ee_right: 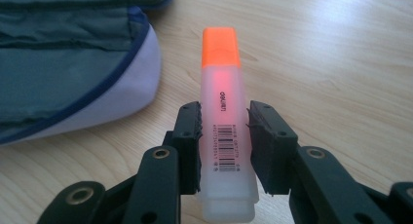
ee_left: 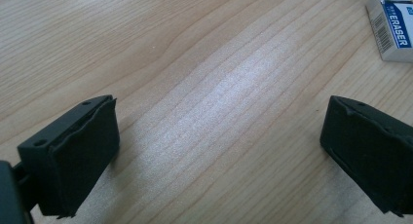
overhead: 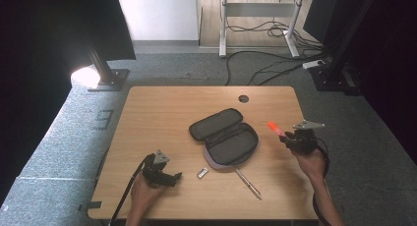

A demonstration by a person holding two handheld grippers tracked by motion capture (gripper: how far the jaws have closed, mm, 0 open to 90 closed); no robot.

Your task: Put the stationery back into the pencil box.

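Starting at the left: the left gripper sits low on the table near the front edge, jaws spread wide w/ nothing but bare wood between them in its own view, so it looks parked, prob. waiting to help rather than working. Just past it, towards the middle, lies a small white eraser, flat on the wood & apart from everything else; it shows again at the top right corner of the left gripper view, label up, within easy reach of that idle claw. Next, a silver pen lies slantwise, its upper end touching or tucked just under the front rim of the pencil case. The case is unzipped & folded fully open mid-table, both halves flat, which I'd read as ready to take things in; can't see anything inside. Then the right side: the right gripper is lifted off the table beside the case, jaws pinching the highlighter across its pale body at the barcode, orange cap pointing away towards the case. Held mid-body like that it stays balanced & the cap end leads, handy for sliding it into the open pocket. In the high view the highlighter hangs in the air just right of the case, not touching it.
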